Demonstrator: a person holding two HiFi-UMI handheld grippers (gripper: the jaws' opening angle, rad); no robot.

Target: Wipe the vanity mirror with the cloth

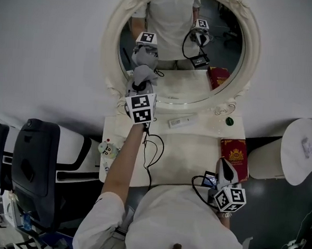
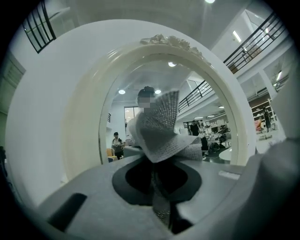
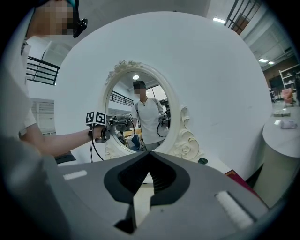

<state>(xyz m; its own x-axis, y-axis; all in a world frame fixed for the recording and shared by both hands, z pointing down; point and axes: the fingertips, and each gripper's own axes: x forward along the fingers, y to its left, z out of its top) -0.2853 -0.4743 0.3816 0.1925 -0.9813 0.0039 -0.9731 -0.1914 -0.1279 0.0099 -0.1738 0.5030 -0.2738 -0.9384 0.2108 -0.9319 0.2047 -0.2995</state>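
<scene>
Grey cloth, clenched in the left claw, fans lengthwise toward the mirror, seemingly touching; right claw closed, empty.

Two grippers are counted: the left gripper and the right gripper. One mirror, one cloth, one red book and one green cap are seen. Two tables are counted: the vanity table and the round table. One black chair is seen.
</scene>
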